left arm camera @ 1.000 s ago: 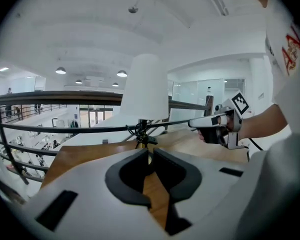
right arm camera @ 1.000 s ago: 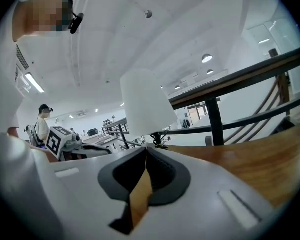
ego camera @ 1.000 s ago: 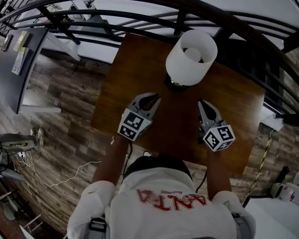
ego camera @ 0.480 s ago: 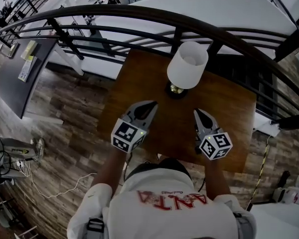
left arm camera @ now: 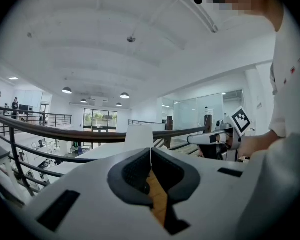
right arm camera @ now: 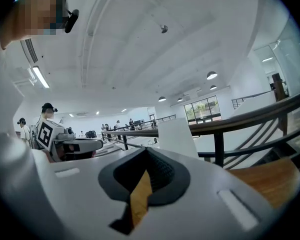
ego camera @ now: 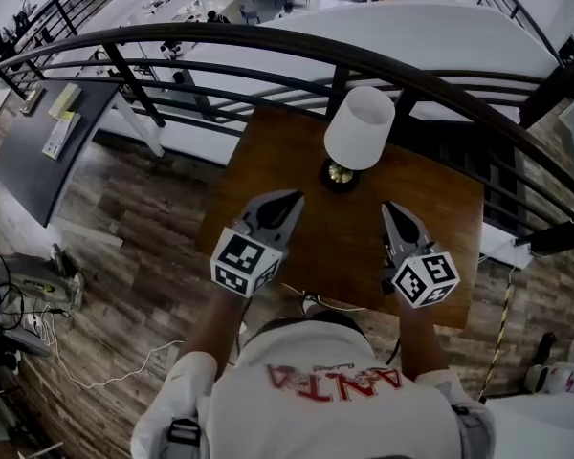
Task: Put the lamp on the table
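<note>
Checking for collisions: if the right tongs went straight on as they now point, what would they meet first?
Likely the lamp: its white shade stands almost dead ahead of the right tongs, though depth is unclear.

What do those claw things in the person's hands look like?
The left claw and right claw are pale grey wedges that narrow to a point, with dark ribbed pads inside. A white cube printed with black square patterns sits at the back of each one. The person wears a white short-sleeved shirt with red lettering.
</note>
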Demonstrator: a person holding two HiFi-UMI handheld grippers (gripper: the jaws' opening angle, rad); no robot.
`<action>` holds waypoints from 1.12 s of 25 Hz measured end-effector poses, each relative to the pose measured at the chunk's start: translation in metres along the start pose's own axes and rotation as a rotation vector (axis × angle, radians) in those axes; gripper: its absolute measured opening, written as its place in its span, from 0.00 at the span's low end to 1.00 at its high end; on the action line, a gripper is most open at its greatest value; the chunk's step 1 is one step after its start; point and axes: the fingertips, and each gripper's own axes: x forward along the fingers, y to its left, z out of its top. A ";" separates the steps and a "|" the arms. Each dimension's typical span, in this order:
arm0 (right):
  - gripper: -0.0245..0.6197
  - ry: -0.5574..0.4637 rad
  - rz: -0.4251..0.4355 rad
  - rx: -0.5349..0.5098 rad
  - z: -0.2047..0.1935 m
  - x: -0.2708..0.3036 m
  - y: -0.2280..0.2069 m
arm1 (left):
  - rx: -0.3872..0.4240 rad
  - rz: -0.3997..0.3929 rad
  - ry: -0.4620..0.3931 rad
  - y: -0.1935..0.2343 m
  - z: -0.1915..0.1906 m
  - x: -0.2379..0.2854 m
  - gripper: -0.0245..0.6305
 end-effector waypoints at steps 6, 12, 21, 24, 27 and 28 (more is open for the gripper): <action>0.04 -0.039 0.001 -0.021 0.014 -0.014 0.017 | 0.024 -0.011 -0.023 -0.014 0.010 -0.010 0.06; 0.04 -0.059 -0.007 -0.059 0.025 -0.028 0.021 | 0.024 -0.033 -0.030 -0.029 0.012 -0.015 0.06; 0.04 -0.058 -0.005 -0.058 0.022 -0.029 0.024 | 0.033 -0.031 -0.030 -0.029 0.012 -0.020 0.06; 0.04 -0.059 -0.009 -0.059 0.023 -0.030 0.024 | 0.033 -0.035 -0.033 -0.031 0.012 -0.020 0.06; 0.04 -0.057 -0.010 -0.060 0.022 -0.033 0.022 | 0.035 -0.036 -0.035 -0.034 0.012 -0.018 0.06; 0.04 -0.057 -0.010 -0.061 0.022 -0.034 0.021 | 0.035 -0.036 -0.036 -0.035 0.013 -0.018 0.06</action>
